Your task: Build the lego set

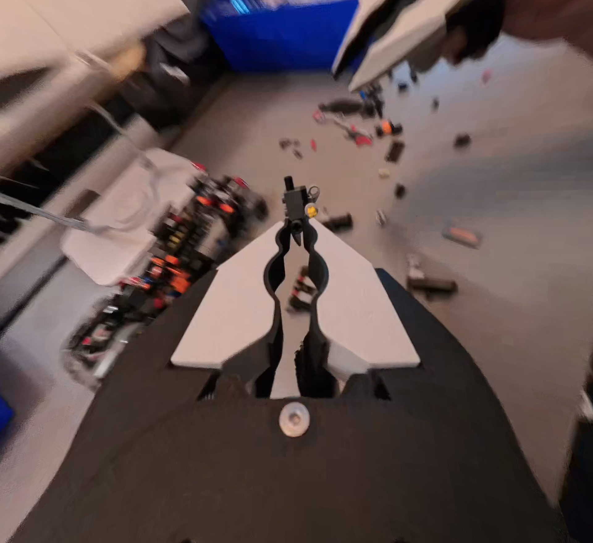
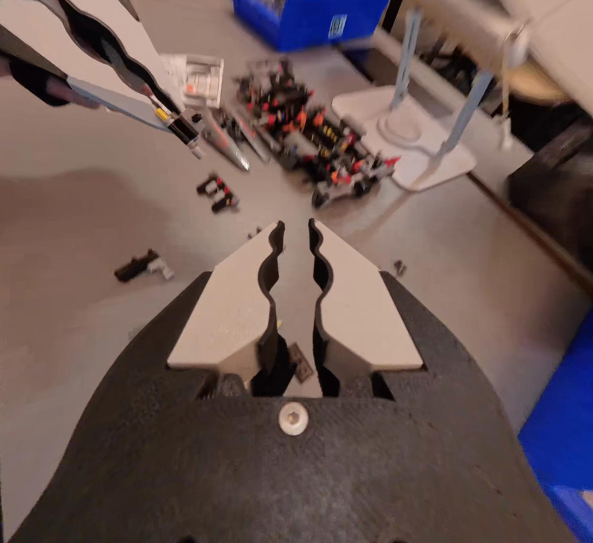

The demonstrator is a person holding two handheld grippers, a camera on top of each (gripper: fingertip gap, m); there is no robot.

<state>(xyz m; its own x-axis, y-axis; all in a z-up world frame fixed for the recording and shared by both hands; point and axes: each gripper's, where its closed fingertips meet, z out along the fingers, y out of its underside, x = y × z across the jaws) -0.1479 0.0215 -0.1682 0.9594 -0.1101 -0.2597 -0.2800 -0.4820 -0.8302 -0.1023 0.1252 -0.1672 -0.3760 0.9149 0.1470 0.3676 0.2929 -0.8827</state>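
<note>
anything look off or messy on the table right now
Nothing damaged. Loose lego pieces lie scattered over the grey table beside the partly built model. The left gripper pinches a small black assembly.

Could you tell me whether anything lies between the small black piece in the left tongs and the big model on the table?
Nothing visible does: the small black lego piece hangs in the air above bare grey tabletop, left of the large black-and-orange lego model.

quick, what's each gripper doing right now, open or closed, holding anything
Left gripper: closed on a small black lego piece.
Right gripper: open, empty.
</note>
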